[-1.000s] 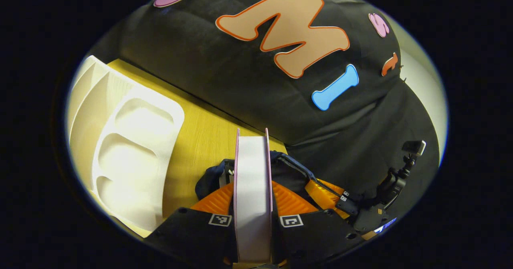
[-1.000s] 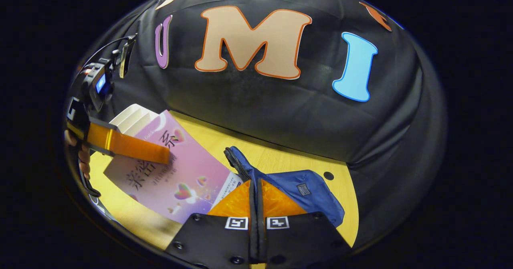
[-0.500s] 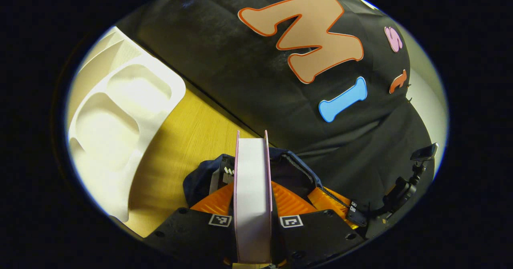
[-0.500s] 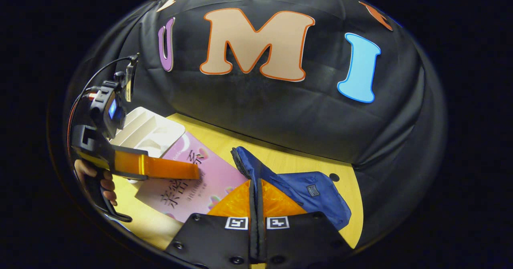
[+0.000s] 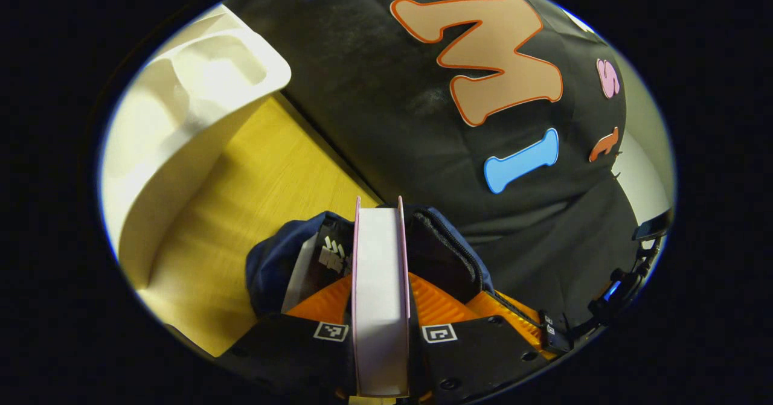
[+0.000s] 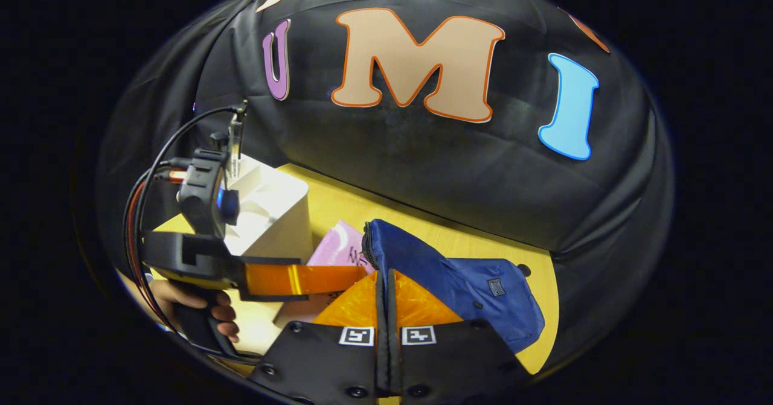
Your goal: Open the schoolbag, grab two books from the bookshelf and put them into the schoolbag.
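On the yellow wooden table (image 5: 253, 188), the navy schoolbag (image 6: 459, 278) lies with its zipped mouth pulled open toward the two grippers. In the left gripper view the left gripper (image 5: 379, 296) has a pink-covered book (image 5: 379, 284) clamped edge-on between its orange fingers (image 5: 435, 299), the white page block facing the camera and both pads pressed flat against the covers; the book's far end sits at the opening of the schoolbag (image 5: 284, 254), whose dark lining and zipper edge curve around it on both sides. Just left of the book inside the bag's mouth is a pale edge with white markings, possibly another book already in there, though it is too shadowed to be sure. The white bookshelf (image 5: 181, 121) stands on the table well apart, up and to the left. In the right gripper view the right gripper (image 6: 386, 299) has its fingers drawn together on the upper lip of the bag's opening, holding the fabric up. There too the left gripper (image 6: 302, 279), gripped by a hand (image 6: 193, 305), reaches in from the left with the pink book (image 6: 341, 251) going behind the raised lip, and the bookshelf (image 6: 272, 215) sits behind it.
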Demonstrator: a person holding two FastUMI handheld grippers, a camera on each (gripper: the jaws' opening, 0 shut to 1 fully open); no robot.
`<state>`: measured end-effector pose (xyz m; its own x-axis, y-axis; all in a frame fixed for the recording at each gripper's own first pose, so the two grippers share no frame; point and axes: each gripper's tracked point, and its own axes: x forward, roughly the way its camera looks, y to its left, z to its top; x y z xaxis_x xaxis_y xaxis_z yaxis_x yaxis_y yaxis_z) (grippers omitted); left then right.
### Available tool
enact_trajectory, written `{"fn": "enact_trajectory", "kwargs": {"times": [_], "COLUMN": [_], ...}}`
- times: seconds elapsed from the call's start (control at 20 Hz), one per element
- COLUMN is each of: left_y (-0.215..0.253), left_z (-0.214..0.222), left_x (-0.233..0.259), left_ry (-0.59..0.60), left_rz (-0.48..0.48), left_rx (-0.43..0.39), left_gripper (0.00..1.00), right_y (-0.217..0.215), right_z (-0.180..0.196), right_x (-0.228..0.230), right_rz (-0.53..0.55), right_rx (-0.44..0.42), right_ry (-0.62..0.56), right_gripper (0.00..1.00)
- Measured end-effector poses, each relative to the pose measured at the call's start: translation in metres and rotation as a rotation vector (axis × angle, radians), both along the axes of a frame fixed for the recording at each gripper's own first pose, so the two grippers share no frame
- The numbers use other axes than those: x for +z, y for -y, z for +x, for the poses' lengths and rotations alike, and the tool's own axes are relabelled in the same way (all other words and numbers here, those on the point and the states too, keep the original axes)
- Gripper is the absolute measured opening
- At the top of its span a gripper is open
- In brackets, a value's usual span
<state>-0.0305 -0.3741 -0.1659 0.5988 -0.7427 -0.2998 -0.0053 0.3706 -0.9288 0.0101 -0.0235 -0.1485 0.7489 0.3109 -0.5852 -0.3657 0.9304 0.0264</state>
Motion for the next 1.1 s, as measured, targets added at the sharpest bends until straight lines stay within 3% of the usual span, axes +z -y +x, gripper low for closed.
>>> {"fn": "enact_trajectory", "kwargs": {"times": [0.55,0.7,0.8,0.95,1.0,1.1], "left_y": [0.056,0.061,0.06,0.062,0.058,0.046], "left_z": [-0.011,-0.013,-0.013,-0.016,-0.02,-0.023], "left_x": [-0.027,-0.033,-0.033,-0.039,-0.042,-0.043], "left_ry": [-0.092,-0.104,-0.092,-0.047,-0.029,0.006], "left_rz": [-0.083,-0.083,-0.06,0.026,0.061,0.132], "left_rx": [-0.015,-0.027,-0.033,-0.083,-0.101,-0.12], "left_gripper": [0.31,0.36,0.35,0.43,0.4,0.66], "right_y": [-0.007,-0.004,-0.004,-0.003,-0.001,0.003], "right_z": [-0.009,-0.007,-0.007,-0.005,-0.004,-0.001], "right_x": [-0.002,-0.007,-0.009,-0.011,-0.01,-0.009], "right_rz": [0.011,0.01,0.011,0.014,0.016,0.024], "right_rx": [0.049,0.042,0.042,0.035,0.03,0.011], "right_ry": [-0.016,-0.027,-0.027,-0.027,-0.026,-0.023], "right_gripper": [0.01,0.03,0.03,0.03,0.03,0.01]}}
